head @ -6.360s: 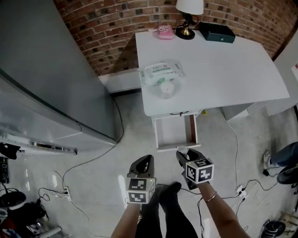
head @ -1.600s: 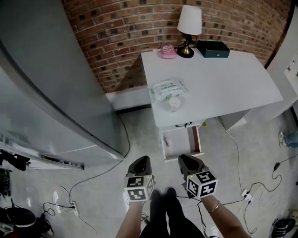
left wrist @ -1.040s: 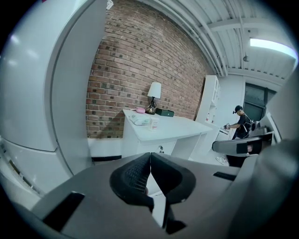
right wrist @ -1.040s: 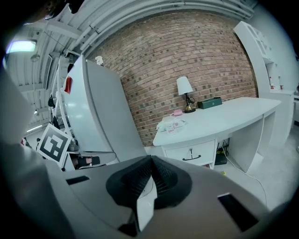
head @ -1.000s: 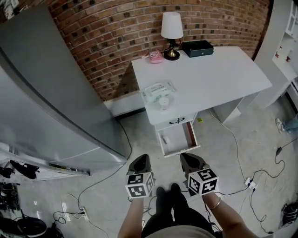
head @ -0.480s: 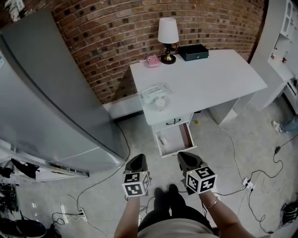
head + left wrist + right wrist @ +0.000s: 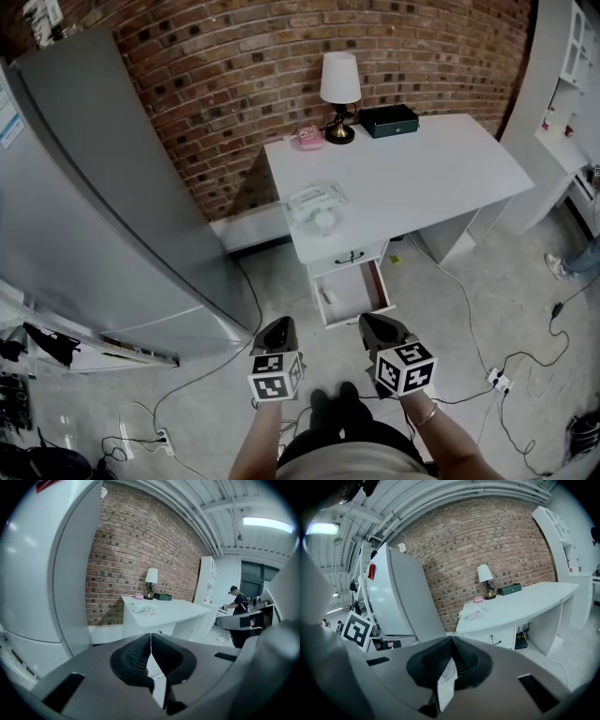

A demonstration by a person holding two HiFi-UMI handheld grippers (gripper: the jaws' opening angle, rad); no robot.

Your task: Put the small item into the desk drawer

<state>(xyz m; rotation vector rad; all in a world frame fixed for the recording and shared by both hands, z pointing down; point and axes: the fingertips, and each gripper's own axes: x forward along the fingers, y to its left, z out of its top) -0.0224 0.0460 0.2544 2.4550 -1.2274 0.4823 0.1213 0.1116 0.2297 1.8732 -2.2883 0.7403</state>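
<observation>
L gripper (image 7: 280, 323) + R gripper (image 7: 372, 322): jaws fully together, nothing in either. Small white item (image 7: 325, 296) looks to be inside the open desk drawer (image 7: 354, 289), left side. Prob next: step in and push the drawer front square and slow so the item doesn't slide.

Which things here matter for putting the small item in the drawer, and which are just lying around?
Job: open white desk drawer, small pale item inside it, white desk.
Lying about: white-shaded brass lamp, dark green box, pink object, clear wipes packet, tall grey refrigerator.
</observation>
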